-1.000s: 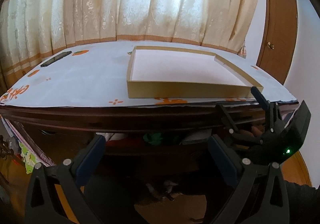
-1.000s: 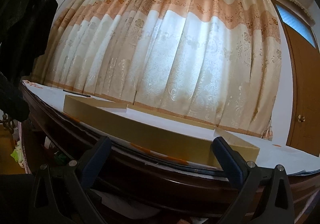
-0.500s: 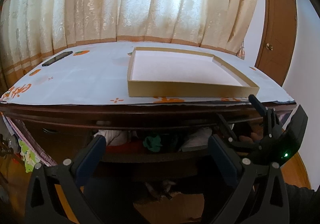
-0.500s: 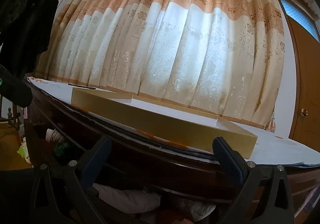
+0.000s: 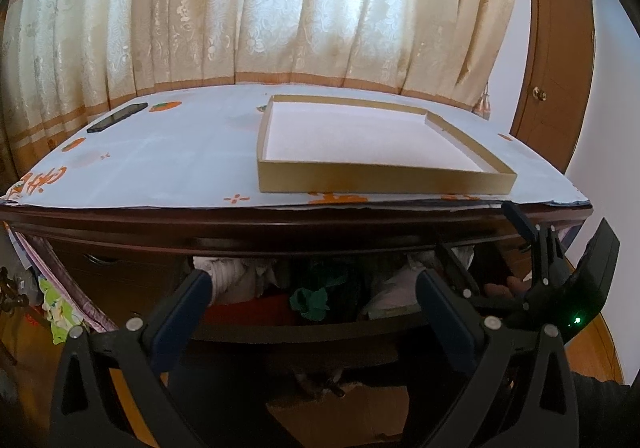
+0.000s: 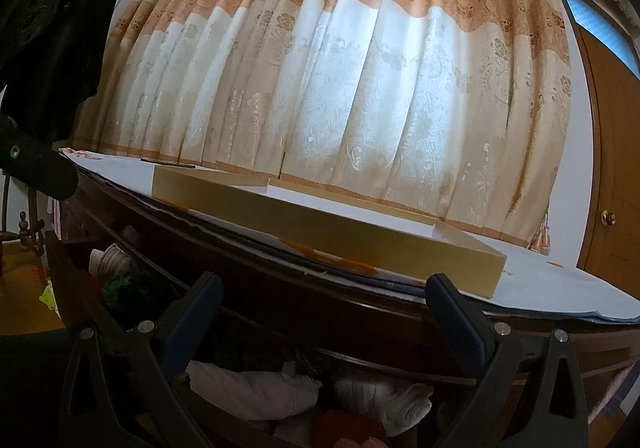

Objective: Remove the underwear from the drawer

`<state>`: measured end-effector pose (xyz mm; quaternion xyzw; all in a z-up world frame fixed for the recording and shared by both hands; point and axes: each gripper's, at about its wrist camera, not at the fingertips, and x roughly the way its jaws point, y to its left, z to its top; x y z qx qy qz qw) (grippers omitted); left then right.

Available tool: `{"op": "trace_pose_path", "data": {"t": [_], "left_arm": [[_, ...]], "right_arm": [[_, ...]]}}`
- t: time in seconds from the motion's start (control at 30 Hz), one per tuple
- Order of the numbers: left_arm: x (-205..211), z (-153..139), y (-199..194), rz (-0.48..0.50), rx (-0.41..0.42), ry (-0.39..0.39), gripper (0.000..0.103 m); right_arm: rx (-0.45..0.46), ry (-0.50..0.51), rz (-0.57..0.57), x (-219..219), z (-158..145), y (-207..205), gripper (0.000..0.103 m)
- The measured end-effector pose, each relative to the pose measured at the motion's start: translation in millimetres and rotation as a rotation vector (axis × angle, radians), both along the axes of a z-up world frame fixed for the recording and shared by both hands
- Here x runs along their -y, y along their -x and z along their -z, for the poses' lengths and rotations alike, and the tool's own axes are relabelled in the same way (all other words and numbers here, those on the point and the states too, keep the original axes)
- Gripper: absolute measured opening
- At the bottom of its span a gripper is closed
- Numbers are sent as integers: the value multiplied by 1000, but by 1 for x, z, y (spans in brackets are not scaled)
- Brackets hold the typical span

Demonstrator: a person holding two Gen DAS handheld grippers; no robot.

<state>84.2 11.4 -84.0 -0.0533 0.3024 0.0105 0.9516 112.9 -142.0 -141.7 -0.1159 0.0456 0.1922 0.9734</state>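
Since a second ago the drawer [image 5: 296, 332] has slid further out from under the desk top, so more rolled clothing shows inside it. That clothing, the underwear among it, lies in the drawer: a pale roll [image 5: 234, 278] just past the left gripper's [image 5: 312, 292] left finger, a green piece [image 5: 310, 298] midway between its two fingers, and another pale bundle [image 5: 390, 288] just inside its right finger. Both fingers stand wide apart with nothing between them.

From the right wrist, two pale rolls [image 6: 256, 392] lie between the right gripper's [image 6: 320, 296] fingers, low in the view — which piece is underwear I cannot tell. These fingers are also spread wide and hold nothing. In the left wrist view the right gripper [image 5: 556, 280] sits at the drawer's right end, a fingertip of the person [image 5: 500, 288] on it.

Beyond both fingertips runs the dark desk edge [image 5: 280, 222], covered with a white cloth [image 5: 168, 160]. On it rests a shallow gold box lid [image 5: 380, 182], and far to the left a black phone [image 5: 117, 117]. Cream and orange curtains [image 6: 340, 88] hang behind — a brown door [image 5: 556, 48] stands to the right.
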Motion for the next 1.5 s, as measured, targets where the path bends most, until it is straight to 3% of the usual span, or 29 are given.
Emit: {"op": "trace_pose_path", "data": {"t": [1.5], "left_arm": [[-9, -9, 16, -11, 18, 10, 103]], "right_arm": [[-142, 58, -42, 7, -3, 36, 102]]}}
